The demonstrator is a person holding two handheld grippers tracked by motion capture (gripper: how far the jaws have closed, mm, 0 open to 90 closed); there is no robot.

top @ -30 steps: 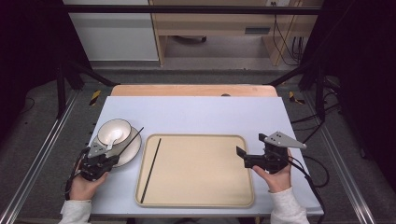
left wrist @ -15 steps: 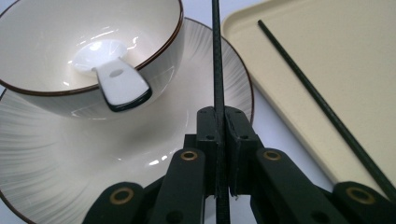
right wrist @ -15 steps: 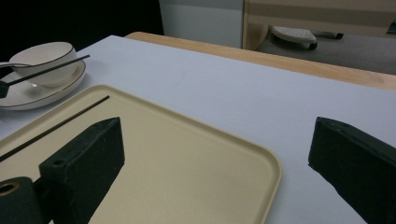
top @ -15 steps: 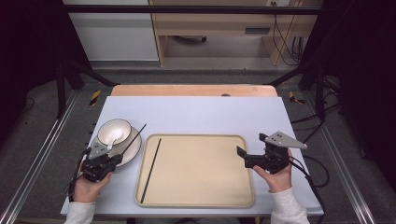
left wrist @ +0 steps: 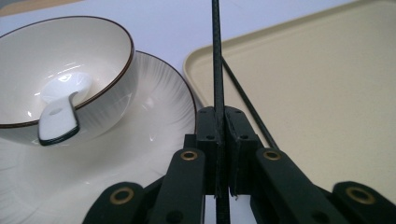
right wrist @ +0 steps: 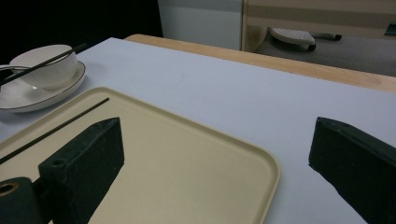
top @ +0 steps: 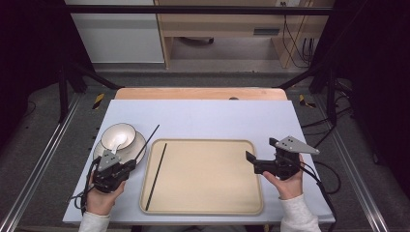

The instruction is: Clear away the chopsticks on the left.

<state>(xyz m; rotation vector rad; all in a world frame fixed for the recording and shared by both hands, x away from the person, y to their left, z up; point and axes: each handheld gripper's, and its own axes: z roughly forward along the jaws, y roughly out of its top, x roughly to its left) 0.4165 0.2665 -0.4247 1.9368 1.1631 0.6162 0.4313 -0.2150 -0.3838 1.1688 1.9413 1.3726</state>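
My left gripper (top: 127,166) sits at the front left of the table, shut on a thin black chopstick (top: 147,140) that slants up and away over the plate's right rim. In the left gripper view the chopstick (left wrist: 217,51) runs straight up between the closed jaws of that gripper (left wrist: 218,119). A second chopstick (top: 156,175) lies along the left side of the beige tray (top: 208,203). My right gripper (top: 256,155) hovers at the tray's right edge, open and holding nothing (right wrist: 219,154).
A white bowl (top: 118,135) with a white spoon (left wrist: 60,119) in it stands on a white plate (top: 137,145) left of the tray. The pale blue table top (top: 208,118) stretches beyond the tray, with a wooden strip (top: 200,94) at its far edge.
My left gripper has shifted a little to the right and toward the front with the chopstick in it. The right gripper has barely moved.
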